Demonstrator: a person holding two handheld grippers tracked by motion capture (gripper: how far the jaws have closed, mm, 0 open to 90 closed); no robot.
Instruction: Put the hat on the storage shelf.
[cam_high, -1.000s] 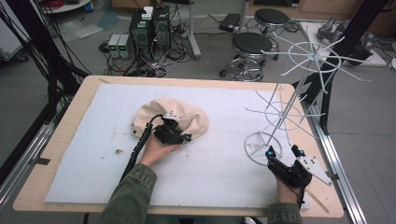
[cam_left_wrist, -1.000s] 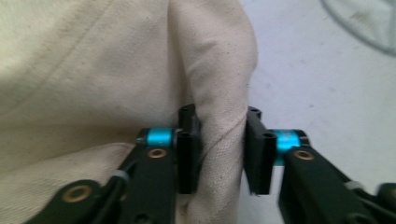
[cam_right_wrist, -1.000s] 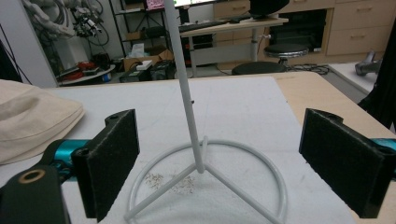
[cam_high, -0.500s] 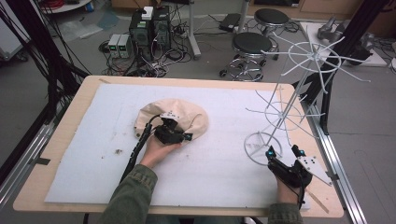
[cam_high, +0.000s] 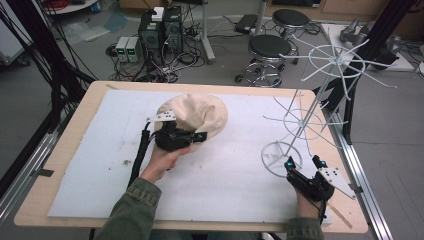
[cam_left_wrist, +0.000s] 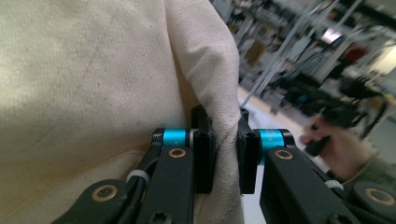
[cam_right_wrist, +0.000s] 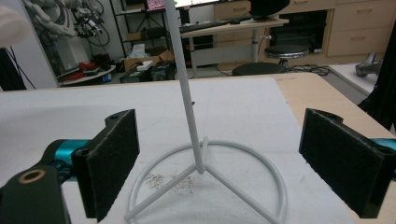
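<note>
My left gripper (cam_high: 200, 136) is clamped on a fold of the cream cloth hat (cam_high: 197, 114), which sits toward the far edge of the table (cam_high: 70, 145), a little left of its middle, on the white mat (cam_high: 225, 180). In the left gripper view the fold (cam_left_wrist: 223, 116) is pinched tight between both pads, and the hat's fabric spreads across the left of the frame. My jaws have just been closing, with that fold between them.

My right gripper (cam_high: 304, 163) rests near the table's near right corner with its jaws wide apart and nothing between the pads. Just beyond it stands the white wire rack (cam_high: 306, 116), its ring base (cam_high: 281, 158) on the mat close to the right edge and its thin pole tilting away toward the far right corner.

The high view shows the rack's spoked tiers (cam_high: 336, 56) overhanging the table's right side, well apart from the hat. The right gripper view shows what that one cannot: crumbs (cam_right_wrist: 163, 179) scattered inside the ring base (cam_right_wrist: 210, 186), and the pole (cam_right_wrist: 184, 84) rising between my open pads. The left gripper view catches my right hand (cam_left_wrist: 336, 147) blurred in the distance.
</note>
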